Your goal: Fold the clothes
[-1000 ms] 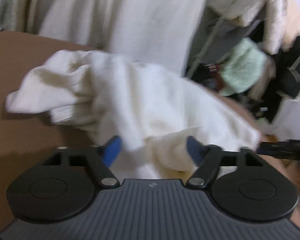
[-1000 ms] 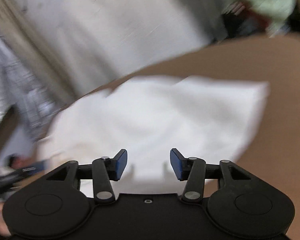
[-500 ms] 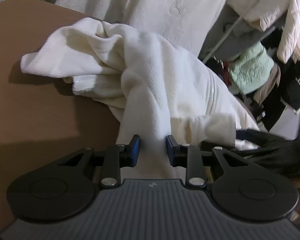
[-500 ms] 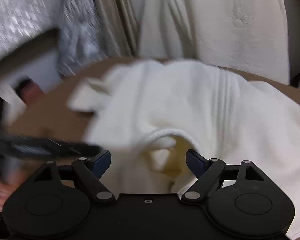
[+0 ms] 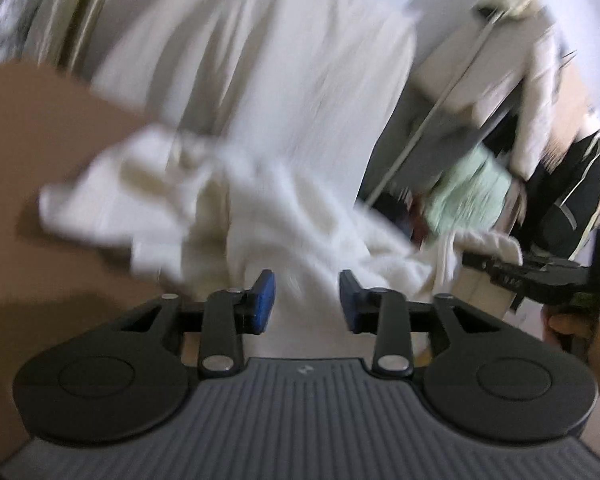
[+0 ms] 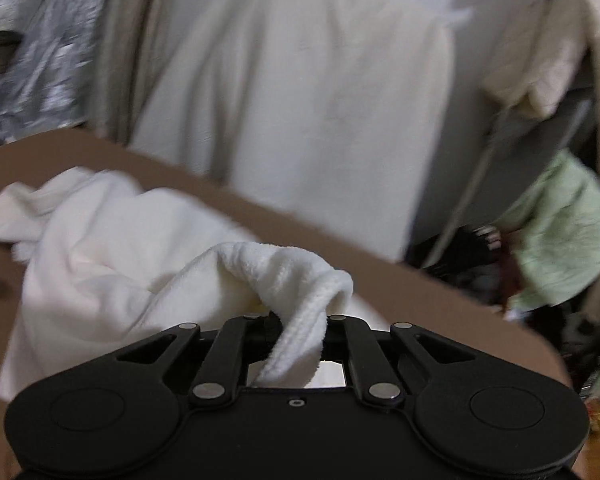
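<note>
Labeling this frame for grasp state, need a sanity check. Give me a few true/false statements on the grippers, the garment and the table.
1. The right gripper is shut on a ribbed edge of the white garment. True.
2. The left gripper is clamped tight on the garment. False: its jaws are opening, with a gap between the blue pads; cloth lies between them, but they do not visibly press it.
3. The garment lies neatly folded. False: it is bunched and crumpled on the brown table.
4. A pale green garment shows in the background clutter. True.
5. The table is covered by a blue cloth. False: its bare brown top shows.
</note>
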Motion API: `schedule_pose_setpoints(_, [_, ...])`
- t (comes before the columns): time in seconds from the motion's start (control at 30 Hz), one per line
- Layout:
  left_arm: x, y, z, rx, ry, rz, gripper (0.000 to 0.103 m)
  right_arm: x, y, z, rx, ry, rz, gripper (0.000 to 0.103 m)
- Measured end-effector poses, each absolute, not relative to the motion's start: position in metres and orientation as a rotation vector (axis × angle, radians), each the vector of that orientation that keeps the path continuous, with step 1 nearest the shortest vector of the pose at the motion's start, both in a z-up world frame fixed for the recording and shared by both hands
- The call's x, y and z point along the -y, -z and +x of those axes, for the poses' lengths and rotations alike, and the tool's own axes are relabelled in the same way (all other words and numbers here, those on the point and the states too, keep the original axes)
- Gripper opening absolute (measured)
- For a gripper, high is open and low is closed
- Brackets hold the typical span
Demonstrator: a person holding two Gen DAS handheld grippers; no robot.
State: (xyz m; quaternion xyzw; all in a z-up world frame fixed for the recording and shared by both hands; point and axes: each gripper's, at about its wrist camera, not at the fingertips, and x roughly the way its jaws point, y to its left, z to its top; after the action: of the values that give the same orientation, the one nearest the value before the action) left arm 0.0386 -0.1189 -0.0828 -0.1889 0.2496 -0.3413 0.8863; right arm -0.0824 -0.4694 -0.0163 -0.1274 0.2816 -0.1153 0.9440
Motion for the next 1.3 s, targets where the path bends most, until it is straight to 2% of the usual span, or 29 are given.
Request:
schedule_pose_setpoints(0.1, [0.123,0.076,0.028,-0.456,0.751,-0.373,0.054,0.490,-0.002,-0.080,-0.531,0.315,-0.274,0.009])
schedule_pose_setpoints(0.23, [0.147,0.084,0.025,-0.493,0.768,-0.258,0.056,0.508,-0.030,-0.071,-0.489,0.360,-0.215,0.009])
schedule_pose_setpoints(0.3, [0.159,0.093,0.021,-0.485,0.751,-0.191,0.061,0.509,-0.041,-0.073,-0.460,0.343,-0.192,0.009])
schedule_pose_setpoints(0.43, [0.183,0.109,0.016,-0.518,0.805,-0.116,0.065,0.500,-0.050,-0.085,-0.414,0.314,-0.236,0.009])
schedule_pose_setpoints(0.5, [0.198,0.116,0.011,-0.540,0.854,-0.069,0.073,0.498,-0.052,-0.088,-0.386,0.330,-0.262,0.009])
schedule_pose_setpoints(0.57, [0.218,0.130,0.005,-0.564,0.855,0.038,0.090,0.497,-0.055,-0.091,-0.351,0.376,-0.252,0.009])
schedule_pose_setpoints(0.73, [0.258,0.175,0.012,-0.742,0.823,0.195,0.089,0.507,-0.042,-0.098,-0.334,0.409,-0.206,0.009])
schedule_pose_setpoints(0.83, [0.273,0.179,0.021,-0.709,0.730,0.238,0.090,0.523,-0.032,-0.103,-0.325,0.403,-0.125,0.009])
schedule_pose_setpoints(0.9, [0.274,0.179,0.033,-0.719,0.679,0.193,0.087,0.529,-0.024,-0.107,-0.329,0.394,-0.109,0.009])
schedule_pose_setpoints(0.93, [0.274,0.179,0.038,-0.721,0.662,0.168,0.075,0.531,-0.018,-0.108,-0.339,0.392,-0.122,0.009])
schedule_pose_setpoints(0.97, [0.271,0.176,0.042,-0.718,0.666,0.134,0.053,0.532,-0.012,-0.109,-0.346,0.391,-0.131,0.009])
schedule_pose_setpoints(1.0, [0.268,0.173,0.045,-0.715,0.673,0.109,0.040,0.533,-0.007,-0.110,-0.350,0.389,-0.127,0.009])
schedule_pose_setpoints(1.03, [0.268,0.169,0.047,-0.708,0.682,0.113,0.020,0.535,-0.002,-0.111,-0.353,0.386,-0.122,0.009])
schedule_pose_setpoints(1.13, [0.264,0.145,0.040,-0.579,0.622,0.168,0.018,0.539,0.008,-0.111,-0.360,0.398,-0.106,0.009])
schedule_pose_setpoints(1.3, [0.254,0.092,0.009,-0.235,0.411,0.290,0.017,0.540,0.002,-0.113,-0.346,0.435,-0.082,0.009])
